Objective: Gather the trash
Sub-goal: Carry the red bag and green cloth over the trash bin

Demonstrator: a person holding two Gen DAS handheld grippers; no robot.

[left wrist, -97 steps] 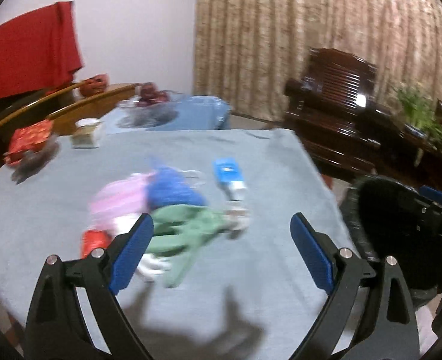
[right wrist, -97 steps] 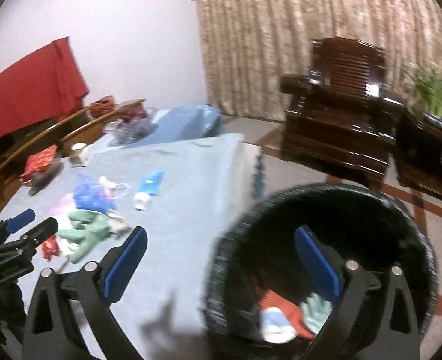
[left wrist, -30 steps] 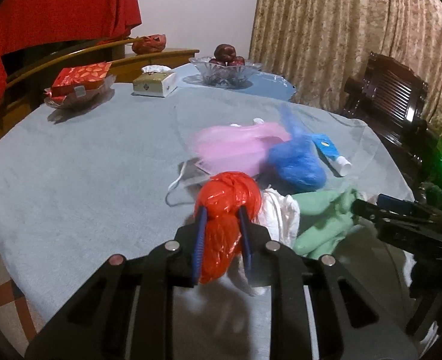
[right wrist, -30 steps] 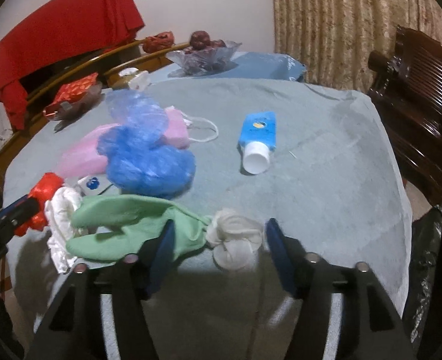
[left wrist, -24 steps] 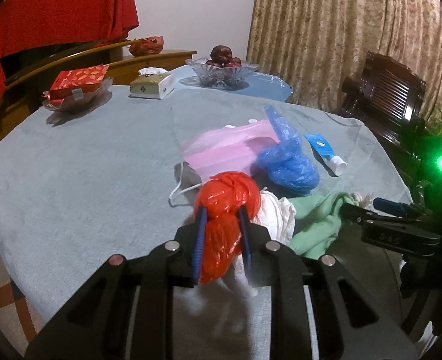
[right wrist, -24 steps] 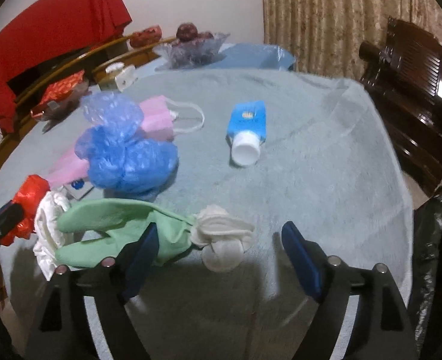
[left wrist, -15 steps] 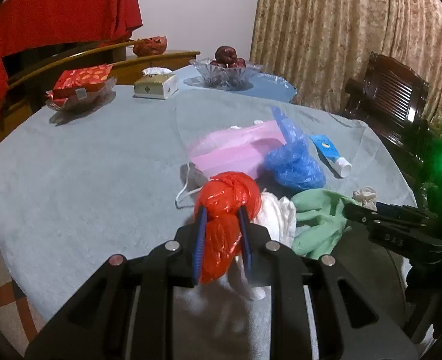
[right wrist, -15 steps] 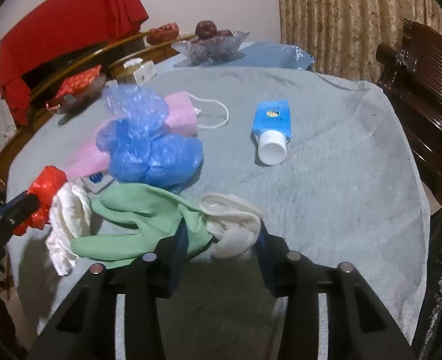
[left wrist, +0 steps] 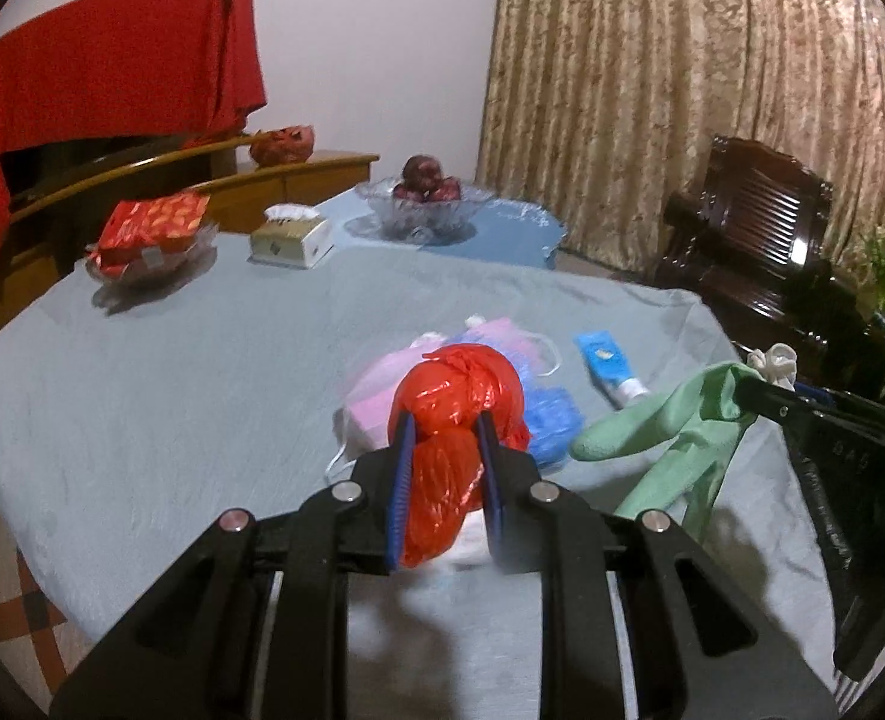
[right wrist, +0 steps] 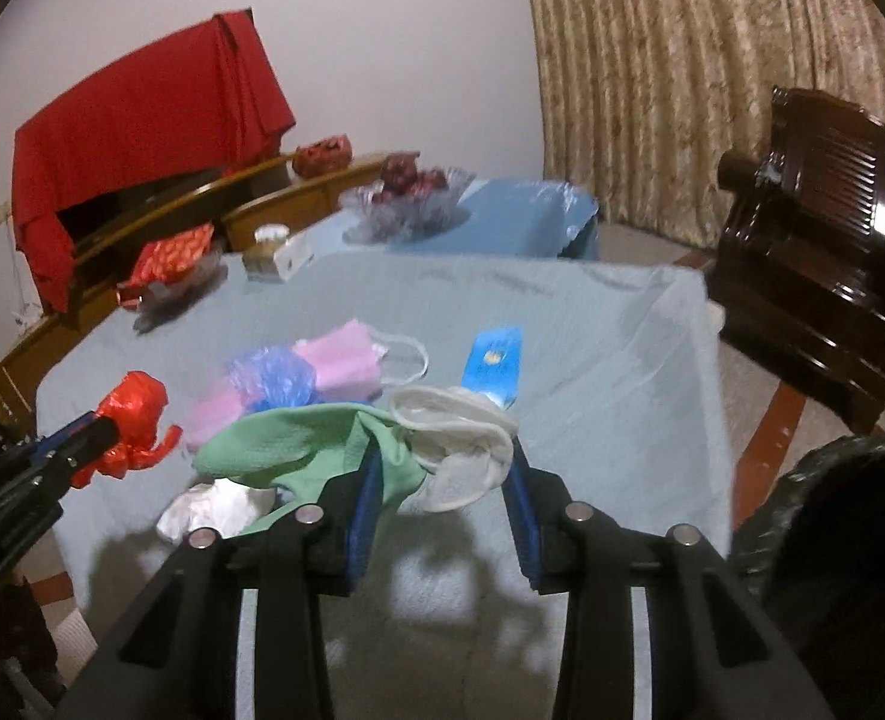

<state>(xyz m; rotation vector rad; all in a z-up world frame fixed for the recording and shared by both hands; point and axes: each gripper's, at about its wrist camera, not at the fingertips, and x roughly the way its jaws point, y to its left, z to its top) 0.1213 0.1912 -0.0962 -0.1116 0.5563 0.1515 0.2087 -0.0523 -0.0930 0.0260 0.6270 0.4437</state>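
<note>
My left gripper is shut on a crumpled red plastic bag and holds it above the table; the bag also shows in the right wrist view. My right gripper is shut on a green glove with a white cuff, lifted off the cloth; the glove hangs at the right of the left wrist view. On the grey-blue tablecloth lie a pink mask, a blue plastic bag, a blue tube and a white wad.
A black bin stands at the table's right edge. At the back of the table are a tissue box, a glass fruit bowl and a red packet in a dish. A dark wooden chair stands to the right.
Both grippers have risen from the table. The right gripper closed on the green glove and lifted it; the left gripper lifted the red bag, leaving the white wad on the cloth.
</note>
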